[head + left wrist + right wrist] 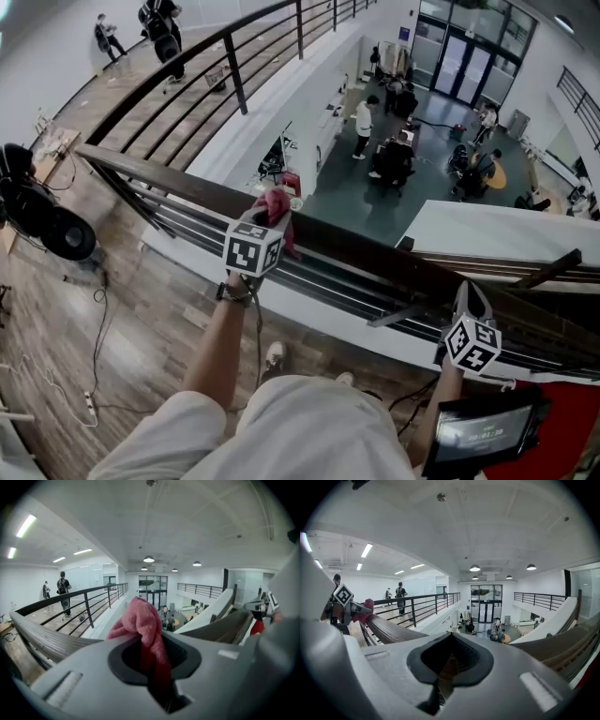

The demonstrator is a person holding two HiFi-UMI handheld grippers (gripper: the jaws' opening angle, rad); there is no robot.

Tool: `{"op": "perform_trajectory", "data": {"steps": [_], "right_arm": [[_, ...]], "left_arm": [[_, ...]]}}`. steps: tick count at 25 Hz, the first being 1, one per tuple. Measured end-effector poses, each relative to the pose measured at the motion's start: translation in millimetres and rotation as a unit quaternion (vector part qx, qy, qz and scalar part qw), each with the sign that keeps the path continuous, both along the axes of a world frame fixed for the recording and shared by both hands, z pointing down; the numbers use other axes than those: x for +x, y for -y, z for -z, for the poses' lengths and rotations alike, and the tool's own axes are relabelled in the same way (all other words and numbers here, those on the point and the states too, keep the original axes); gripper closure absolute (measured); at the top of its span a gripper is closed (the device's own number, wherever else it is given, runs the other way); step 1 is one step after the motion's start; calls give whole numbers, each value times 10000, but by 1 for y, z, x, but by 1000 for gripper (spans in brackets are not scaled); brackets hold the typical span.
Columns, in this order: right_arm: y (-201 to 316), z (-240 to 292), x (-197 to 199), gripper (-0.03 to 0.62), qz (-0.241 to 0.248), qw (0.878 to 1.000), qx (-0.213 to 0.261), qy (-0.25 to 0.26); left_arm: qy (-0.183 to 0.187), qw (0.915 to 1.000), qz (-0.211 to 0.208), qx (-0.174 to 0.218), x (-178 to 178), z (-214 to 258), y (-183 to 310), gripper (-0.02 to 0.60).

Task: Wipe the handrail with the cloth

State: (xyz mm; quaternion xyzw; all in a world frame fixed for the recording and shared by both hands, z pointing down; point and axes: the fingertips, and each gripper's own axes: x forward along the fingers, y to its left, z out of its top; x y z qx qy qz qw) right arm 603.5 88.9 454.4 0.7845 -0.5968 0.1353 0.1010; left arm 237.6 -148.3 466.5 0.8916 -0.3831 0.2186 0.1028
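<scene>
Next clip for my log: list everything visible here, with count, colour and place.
handrail: one, dark brown wood, across in front of the person
railing bars: several, black, along the walkway edge
cloth: one, pink, on the handrail
round black equipment: one cluster, floor at far left
cables: a few, dark, wooden floor at left
screen: one, dark, lower right
people on the walkway: two, dark clothes, far left
people below: several, lower floor
left gripper: grey, shut on the cloth at the handrail
right gripper: grey, shut, empty, by the handrail further right
trousers: light, bottom centre
</scene>
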Motion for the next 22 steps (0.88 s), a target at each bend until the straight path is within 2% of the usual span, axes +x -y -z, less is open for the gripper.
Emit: {"op": "perform_trajectory", "data": {"steps": [14, 22], "right_arm": [[10, 1, -7, 592, 441, 9990, 69, -30], [6, -9, -16, 592, 790, 9960, 30, 425]], "left_arm": [[50, 9993, -358, -20, 61, 0, -40, 513], [52, 9973, -624, -384, 95, -2, -61, 512]]}}
